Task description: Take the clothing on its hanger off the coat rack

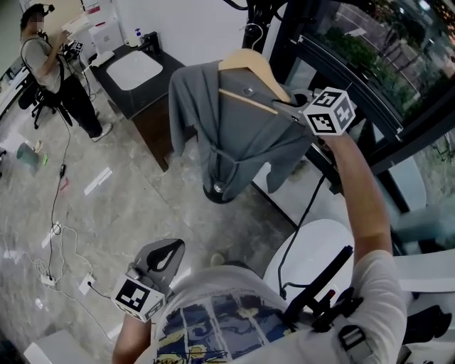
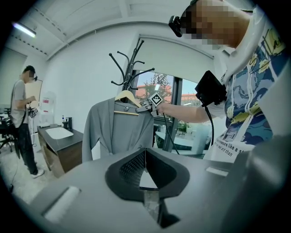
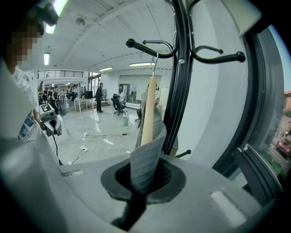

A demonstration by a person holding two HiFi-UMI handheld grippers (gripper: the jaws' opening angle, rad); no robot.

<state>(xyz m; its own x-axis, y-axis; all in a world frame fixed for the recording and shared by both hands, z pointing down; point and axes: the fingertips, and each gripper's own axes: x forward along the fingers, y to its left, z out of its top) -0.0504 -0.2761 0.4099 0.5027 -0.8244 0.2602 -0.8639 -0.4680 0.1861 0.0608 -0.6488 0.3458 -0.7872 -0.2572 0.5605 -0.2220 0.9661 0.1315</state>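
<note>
A grey garment (image 1: pixel 234 135) hangs on a wooden hanger (image 1: pixel 249 65), whose hook sits on the black coat rack (image 1: pixel 250 21). My right gripper (image 1: pixel 290 106) is raised to the hanger's right shoulder. In the right gripper view its jaws (image 3: pixel 144 175) are shut on the grey fabric (image 3: pixel 146 159) at the hanger's end (image 3: pixel 149 109), close beside the rack's pole (image 3: pixel 182 68). My left gripper (image 1: pixel 162 257) hangs low by my body, away from the rack. Its jaws (image 2: pixel 145 157) are shut with nothing in them and face the garment (image 2: pixel 118 132).
A dark cabinet with a white basin (image 1: pixel 135 71) stands left of the rack. A person (image 1: pixel 53 71) stands at the far left. Cables and a power strip (image 1: pixel 53 274) lie on the floor. Black window frames (image 1: pixel 370 92) and a white round seat (image 1: pixel 313 249) are at the right.
</note>
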